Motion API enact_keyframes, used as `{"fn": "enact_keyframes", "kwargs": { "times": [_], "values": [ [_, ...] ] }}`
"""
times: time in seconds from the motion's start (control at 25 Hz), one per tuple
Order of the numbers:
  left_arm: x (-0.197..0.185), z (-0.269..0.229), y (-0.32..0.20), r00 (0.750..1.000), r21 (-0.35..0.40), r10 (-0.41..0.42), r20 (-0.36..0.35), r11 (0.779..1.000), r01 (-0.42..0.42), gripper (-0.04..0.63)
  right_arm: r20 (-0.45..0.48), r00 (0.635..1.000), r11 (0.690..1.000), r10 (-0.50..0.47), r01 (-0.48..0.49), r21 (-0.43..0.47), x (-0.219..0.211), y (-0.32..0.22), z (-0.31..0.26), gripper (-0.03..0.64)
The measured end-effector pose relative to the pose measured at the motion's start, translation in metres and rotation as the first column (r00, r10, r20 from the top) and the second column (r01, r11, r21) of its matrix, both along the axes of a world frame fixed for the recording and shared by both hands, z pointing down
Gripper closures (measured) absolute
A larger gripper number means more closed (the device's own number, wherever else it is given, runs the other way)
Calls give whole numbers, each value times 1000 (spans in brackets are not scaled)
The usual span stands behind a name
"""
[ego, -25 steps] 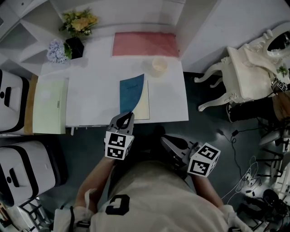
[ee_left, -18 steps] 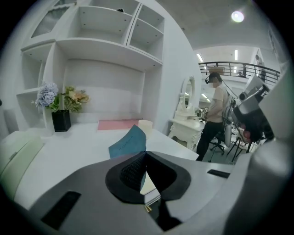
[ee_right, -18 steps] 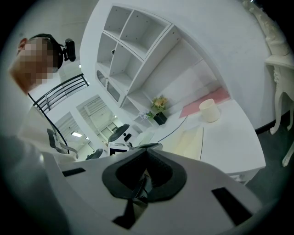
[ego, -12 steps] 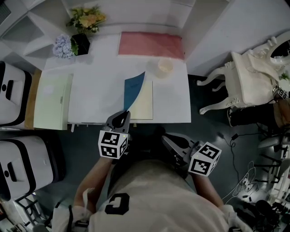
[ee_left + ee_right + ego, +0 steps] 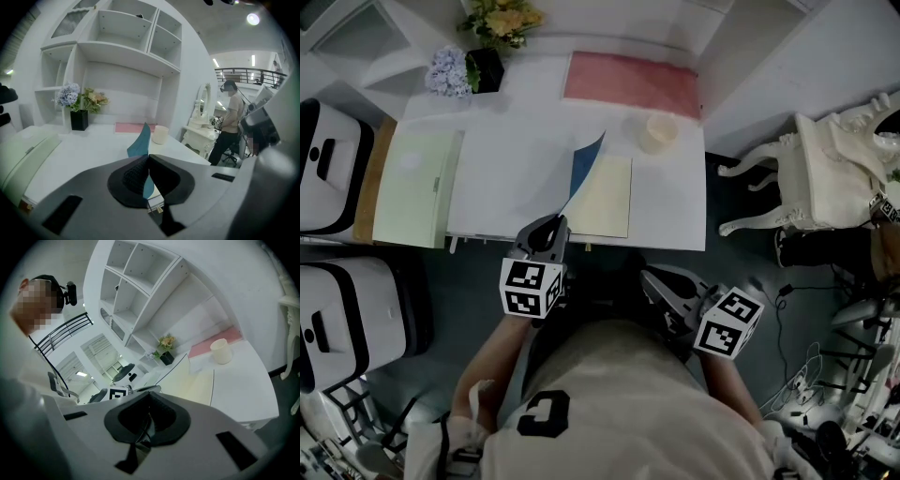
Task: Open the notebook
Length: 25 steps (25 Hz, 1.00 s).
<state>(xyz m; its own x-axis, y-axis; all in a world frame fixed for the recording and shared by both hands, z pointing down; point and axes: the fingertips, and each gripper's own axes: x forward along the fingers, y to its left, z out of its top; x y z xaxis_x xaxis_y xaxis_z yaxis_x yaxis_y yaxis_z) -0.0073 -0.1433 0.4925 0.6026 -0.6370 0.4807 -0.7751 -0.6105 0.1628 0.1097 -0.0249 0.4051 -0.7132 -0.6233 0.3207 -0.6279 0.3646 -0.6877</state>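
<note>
Head view: the notebook [image 5: 609, 187] lies at the near edge of the white desk [image 5: 506, 178], its blue cover [image 5: 584, 161] lifted, with a cup [image 5: 657, 132] at one o'clock from it. Left gripper view: the left gripper [image 5: 148, 164] pinches that cover, which blocks the middle. Right gripper view: the right gripper [image 5: 149, 414] is closed on nothing, short of the desk.

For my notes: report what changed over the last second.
The left gripper, shut on the notebook's blue cover, swung it up from a low slant to nearly upright, baring more of the cream page. The right gripper stayed shut and empty; the cup did not move.
</note>
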Motion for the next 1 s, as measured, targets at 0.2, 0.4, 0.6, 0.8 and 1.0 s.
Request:
{"fn": "enact_keyframes", "kwargs": {
  "times": [0.2, 0.4, 0.6, 0.8, 1.0],
  "values": [
    [-13, 1, -3, 1000, -2, -29, 5, 1000, 29, 577, 3, 1000, 1000, -16, 16, -4, -7, -2, 2, 594],
    [-23, 2, -4, 999, -5, -54, 7, 999, 54, 577, 4, 1000, 1000, -26, 26, -6, -11, -4, 3, 594],
    [-29, 4, -2, 997, -3, -73, 14, 997, 74, 577, 0, 1000, 1000, -30, 30, -1, -12, -5, 3, 594],
    [-33, 5, -4, 997, -7, -79, 15, 997, 79, 577, -3, 1000, 1000, -24, 24, 1, -12, -6, 3, 594],
    [-42, 8, -6, 995, -12, -96, 25, 995, 97, 577, -6, 1000, 1000, -25, 25, -1, -14, -7, 2, 594]
  ]
}}
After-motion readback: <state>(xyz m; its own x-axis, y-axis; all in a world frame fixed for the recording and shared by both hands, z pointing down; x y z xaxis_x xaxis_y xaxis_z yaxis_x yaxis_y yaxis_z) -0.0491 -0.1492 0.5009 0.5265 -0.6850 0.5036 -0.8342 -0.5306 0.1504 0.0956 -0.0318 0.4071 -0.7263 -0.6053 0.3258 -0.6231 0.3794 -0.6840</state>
